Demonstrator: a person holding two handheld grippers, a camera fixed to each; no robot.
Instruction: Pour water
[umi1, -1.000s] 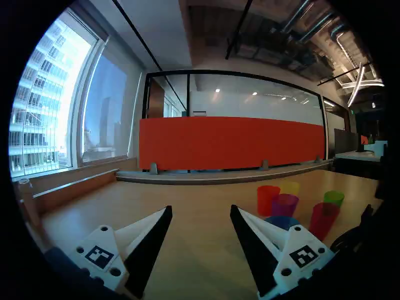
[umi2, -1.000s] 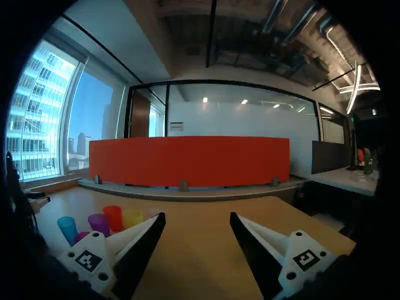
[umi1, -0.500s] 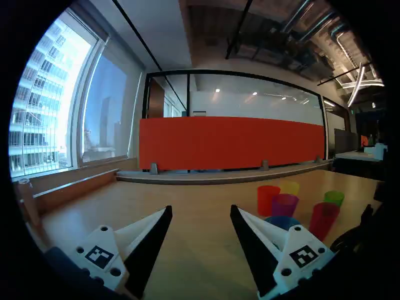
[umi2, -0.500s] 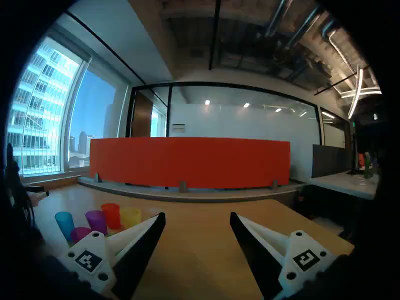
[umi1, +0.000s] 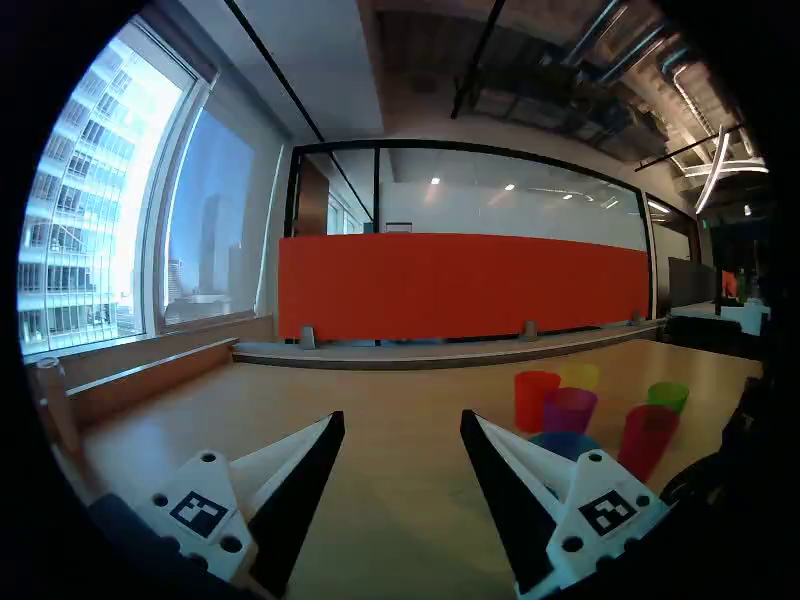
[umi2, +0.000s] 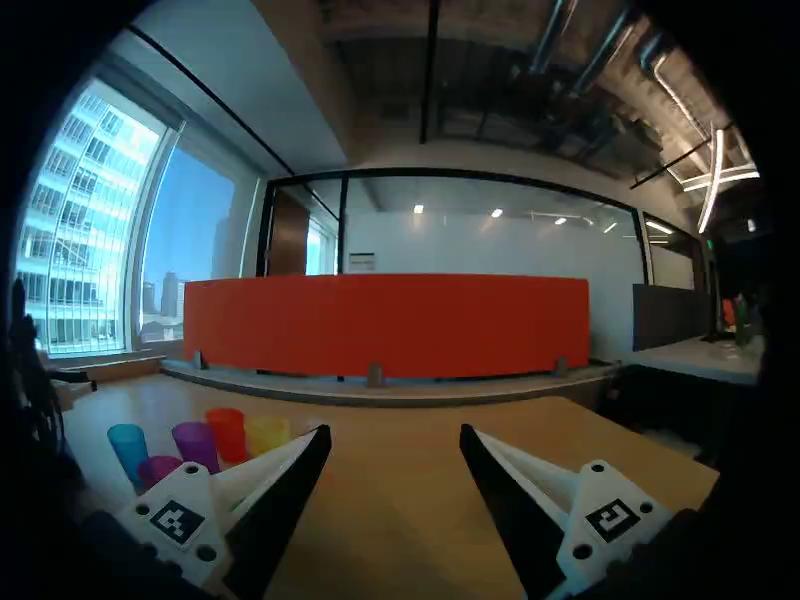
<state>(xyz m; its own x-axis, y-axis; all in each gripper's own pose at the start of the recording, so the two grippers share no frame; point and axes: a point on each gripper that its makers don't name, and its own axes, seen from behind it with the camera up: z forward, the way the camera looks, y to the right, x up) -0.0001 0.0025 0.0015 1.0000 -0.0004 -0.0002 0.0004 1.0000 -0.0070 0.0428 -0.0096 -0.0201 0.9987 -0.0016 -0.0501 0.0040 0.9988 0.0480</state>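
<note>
Our left tongs (umi1: 400, 415) hang spread and empty over the counter (umi1: 400, 510). The cups (umi1: 570, 408) stand in a tight cluster ahead and to their right, with the blue cup (umi1: 565, 438) partly behind the right finger. Our right tongs (umi2: 393, 430), also spread and empty, have the same cups (umi2: 227, 432) ahead and to their left, so the cluster sits between our two hands, and we judge the left the nearer, since the cups loom larger there. Every cup stands upright, long axis vertical and mouth up, and we cannot tell whether any holds water.
</note>
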